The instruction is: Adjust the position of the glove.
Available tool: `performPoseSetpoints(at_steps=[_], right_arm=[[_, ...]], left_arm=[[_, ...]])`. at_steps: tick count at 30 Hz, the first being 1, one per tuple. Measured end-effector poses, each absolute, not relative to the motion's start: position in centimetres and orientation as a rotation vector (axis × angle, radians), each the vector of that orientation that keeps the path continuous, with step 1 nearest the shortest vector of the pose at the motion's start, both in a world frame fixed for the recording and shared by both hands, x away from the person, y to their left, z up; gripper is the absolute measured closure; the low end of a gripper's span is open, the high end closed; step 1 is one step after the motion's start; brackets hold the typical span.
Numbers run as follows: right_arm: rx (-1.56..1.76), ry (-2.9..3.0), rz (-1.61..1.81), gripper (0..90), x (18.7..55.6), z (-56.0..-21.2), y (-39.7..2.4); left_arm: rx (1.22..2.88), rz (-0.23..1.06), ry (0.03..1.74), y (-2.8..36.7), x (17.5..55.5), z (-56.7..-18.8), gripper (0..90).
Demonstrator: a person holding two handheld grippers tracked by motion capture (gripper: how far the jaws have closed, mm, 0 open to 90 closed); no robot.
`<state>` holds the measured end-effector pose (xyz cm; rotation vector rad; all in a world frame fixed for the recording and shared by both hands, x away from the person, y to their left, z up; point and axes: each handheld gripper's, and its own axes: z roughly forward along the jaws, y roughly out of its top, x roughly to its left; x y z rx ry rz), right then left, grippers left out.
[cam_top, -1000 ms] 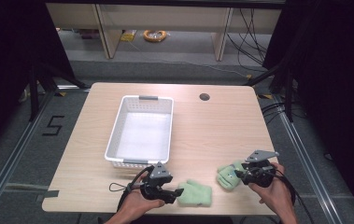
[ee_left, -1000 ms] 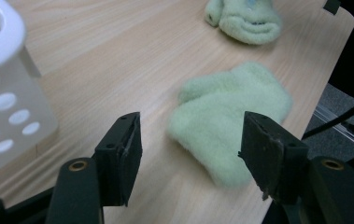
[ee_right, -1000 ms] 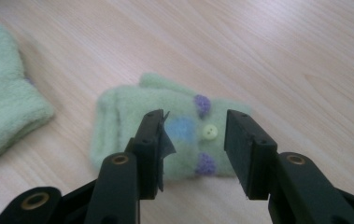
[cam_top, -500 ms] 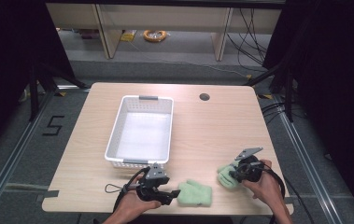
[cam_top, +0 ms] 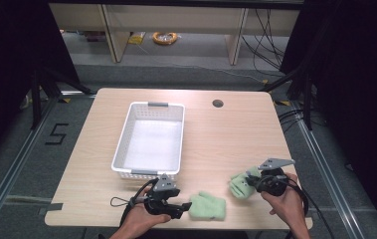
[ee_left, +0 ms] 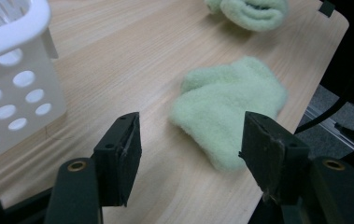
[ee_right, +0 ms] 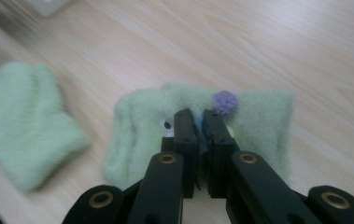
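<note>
A pale wooden table (cam_top: 216,134) stands on a grey floor, with dark curtains to either side and a shelf unit behind it. A figure 5 (cam_top: 56,134) is marked in black tape on the floor off the table's left side. Near the far edge the tabletop has a round cable hole (cam_top: 218,103).

The left gripper (cam_top: 186,205) sits low at the near edge, its jaws spread wide apart with nothing between them. Just ahead of its jaws lies a flat green sock (ee_left: 230,109), close to the table's near edge. To the gripper's left and a little farther in stands a white basket (cam_top: 151,139) with holes in its walls, near but not touching.

The right gripper (cam_top: 251,181) is at the near right corner, and its jaws are pressed together on a second green sock (ee_right: 198,126) that bears a small purple pompom (ee_right: 224,101) just beside the jaw tips. The flat sock lies to this gripper's left.

Bare tabletop stretches beyond both grippers, right of the basket, out to the far and right edges.
</note>
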<state>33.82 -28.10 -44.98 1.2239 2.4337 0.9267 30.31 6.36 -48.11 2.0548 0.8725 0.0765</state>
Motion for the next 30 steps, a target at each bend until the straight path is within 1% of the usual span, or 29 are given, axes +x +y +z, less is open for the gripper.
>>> performPoseSetpoints(at_steps=[2, 4, 8, 9, 12, 16, 22, 25, 26, 30], right_arm=[[1.185, 2.446, 0.966, 86.4, 33.1, -44.1, -27.6], [1.184, 2.443, 1.018, 86.4, 32.5, -43.5, -26.8], [1.139, 2.470, 1.055, 86.4, 31.6, -43.1, -24.9], [1.083, 2.491, 1.064, 86.4, 31.6, -43.2, -24.4], [1.081, 2.504, 1.110, 86.4, 31.1, -43.5, -23.0], [1.045, 2.540, 1.109, 86.4, 31.0, -43.5, -22.1], [1.031, 2.572, 1.146, 86.2, 30.2, -44.1, -20.1], [1.051, 2.597, 1.142, 86.1, 30.0, -44.4, -19.6], [1.035, 2.602, 1.136, 86.0, 30.1, -44.8, -19.4], [1.047, 2.605, 1.129, 85.8, 30.1, -45.9, -19.1]], left_arm=[[2.029, 0.072, 0.889, 6.2, 30.2, -48.0, 37.7], [2.041, 0.082, 0.864, 6.3, 30.1, -47.7, 37.7], [2.040, 0.080, 0.855, 6.3, 29.8, -47.5, 38.1], [2.040, 0.081, 0.849, 6.3, 29.7, -47.4, 38.2], [2.034, 0.079, 0.844, 6.2, 29.5, -47.3, 40.0], [2.027, 0.076, 0.829, 6.0, 29.2, -47.1, 42.8], [2.054, 0.068, 0.792, 6.0, 29.0, -47.0, 46.6], [2.053, 0.062, 0.801, 6.0, 28.8, -47.1, 47.8], [2.066, 0.061, 0.773, 6.0, 28.7, -47.1, 49.1], [2.088, 0.056, 0.766, 5.9, 28.6, -47.4, 51.2]])
